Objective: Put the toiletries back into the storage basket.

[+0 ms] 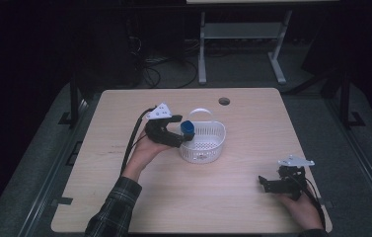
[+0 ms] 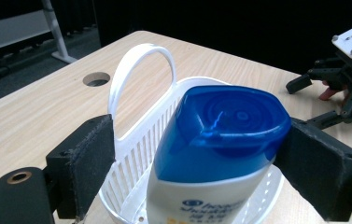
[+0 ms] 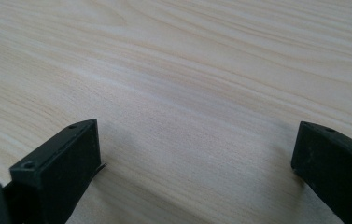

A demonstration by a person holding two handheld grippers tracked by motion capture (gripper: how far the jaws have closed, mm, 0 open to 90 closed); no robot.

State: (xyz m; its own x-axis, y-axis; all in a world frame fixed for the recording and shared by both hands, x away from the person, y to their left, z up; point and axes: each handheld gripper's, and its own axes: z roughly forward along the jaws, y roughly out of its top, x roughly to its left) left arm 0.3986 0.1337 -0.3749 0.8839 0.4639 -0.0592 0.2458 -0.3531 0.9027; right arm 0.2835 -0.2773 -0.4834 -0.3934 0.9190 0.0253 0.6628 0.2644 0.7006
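A white shampoo bottle (image 2: 197, 196) with a blue cap (image 1: 187, 128) stands at the left end of a white slotted basket (image 1: 208, 148) near the table's middle. My left gripper (image 1: 182, 136) reaches in from the left with its jaws on either side of the cap. In the left gripper view the right-hand jaw touches the cap, while basket wall (image 2: 134, 163) shows in a gap between the left-hand jaw and the bottle. The left gripper (image 2: 201, 140) is open. My right gripper (image 1: 265, 183) rests low over bare wood at the front right, open (image 3: 194, 135) and holding nothing.
The basket's thin handle (image 2: 141, 51) arches upright behind the bottle. A round cable hole (image 1: 224, 101) lies near the table's far edge. The other gripper (image 2: 346, 88) shows beyond the basket. Bare wooden tabletop (image 1: 233, 197) spreads across the front, with a white frame leg (image 1: 202, 49) beyond the table.
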